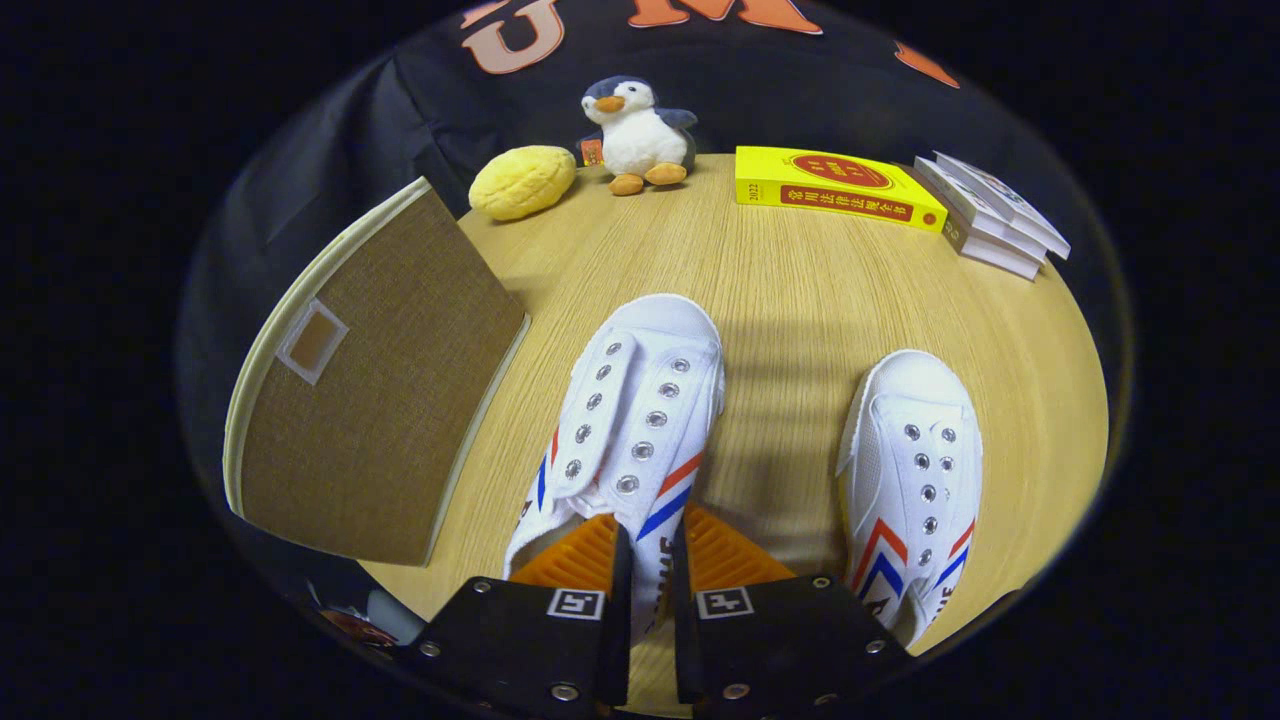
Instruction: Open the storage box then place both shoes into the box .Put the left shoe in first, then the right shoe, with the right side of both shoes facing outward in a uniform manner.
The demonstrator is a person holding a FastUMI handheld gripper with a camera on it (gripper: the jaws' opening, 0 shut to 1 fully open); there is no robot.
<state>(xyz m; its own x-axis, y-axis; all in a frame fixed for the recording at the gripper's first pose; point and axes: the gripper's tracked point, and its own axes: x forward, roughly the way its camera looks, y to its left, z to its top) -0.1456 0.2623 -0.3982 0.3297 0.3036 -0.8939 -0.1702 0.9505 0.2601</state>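
In the gripper view, your gripper (650, 560) is down at the heel end of the left of the two white canvas shoes (625, 440). Its two fingers are drawn close together, and the right side wall of that shoe, the one with the red and blue stripes, runs down into the narrow gap between them. Both fingers (575, 555) appear to press on that wall, so you are clamped on the shoe's rim. The shoe lies on the wooden table (790, 300) with its toe pointing away from you, laceless, its tongue and two rows of metal eyelets facing up.

The other white shoe (915, 470) lies to the right of your fingers, well apart from the first, toe also pointing away, with red and blue chevrons on both sides near the heel. Nothing touches it.

To the left of the gripped shoe you see the storage box (375, 390), covered in brown woven fabric with pale trim and a small label window. Its broad flat face is turned towards you and one corner comes near the shoe's toe without touching it. You cannot tell from here whether it is open.

Beyond the shoes, along the far edge of the table, stand a yellow bun-shaped plush (522, 181), a penguin plush toy (638, 135), a thick yellow book (835, 188) and a stack of white books (990, 215).
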